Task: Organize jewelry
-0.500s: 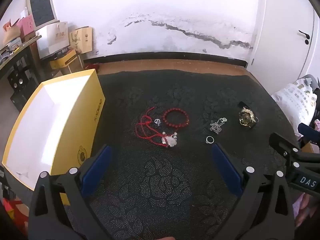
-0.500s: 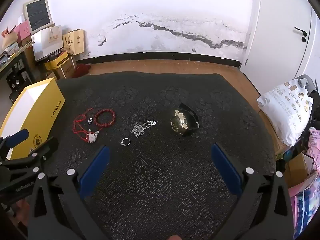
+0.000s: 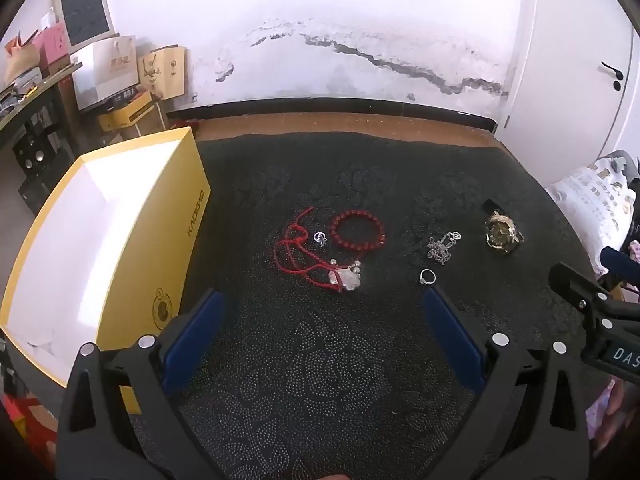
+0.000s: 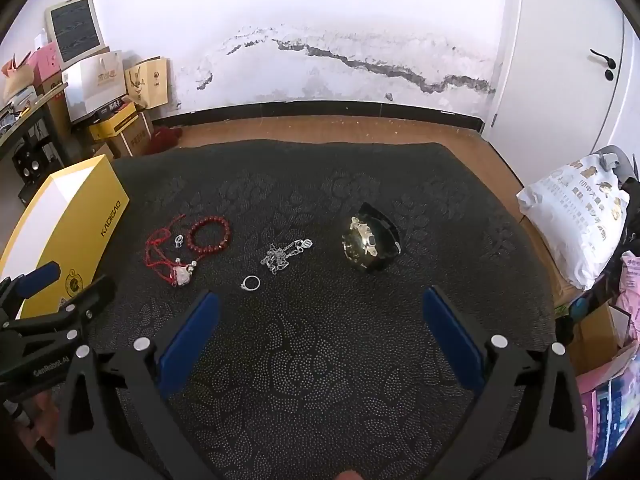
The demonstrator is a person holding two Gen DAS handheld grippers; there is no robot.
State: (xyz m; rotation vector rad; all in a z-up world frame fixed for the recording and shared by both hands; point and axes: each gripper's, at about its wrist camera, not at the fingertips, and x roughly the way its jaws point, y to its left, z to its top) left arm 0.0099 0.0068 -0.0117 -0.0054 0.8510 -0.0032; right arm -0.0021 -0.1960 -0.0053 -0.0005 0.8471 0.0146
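Nothing has shifted over the last half second: both views match the earlier pair, every piece of jewelry lies where it lay, and neither of your tools has closed in, so the sorting has not yet begun. Take the yellow box point(image 3: 188, 216) as your landmark; it stands open at the left edge of the dark patterned cloth point(image 3: 320, 360), its white inside bare as far as you can see. Nearest to it lies the red cord necklace point(image 3: 296, 252) with its pale pendant point(image 3: 346, 278), then a tiny silver charm point(image 3: 320, 238) and the red bead bracelet point(image 3: 357, 229) just beyond. Further from the box sit the silver chain point(image 4: 280, 256) and the silver ring point(image 4: 251, 282), and farthest of all the gold watch point(image 4: 366, 246) on its black strap. Your left gripper point(image 3: 320, 312) hangs above the cloth with its jaws spread fully and nothing between them; the ring is just beside its right pad, apparently not touching. Your right gripper point(image 4: 320, 312) is likewise released wide and empty, the watch ahead of it. Everything remains to be moved, likely into the box.
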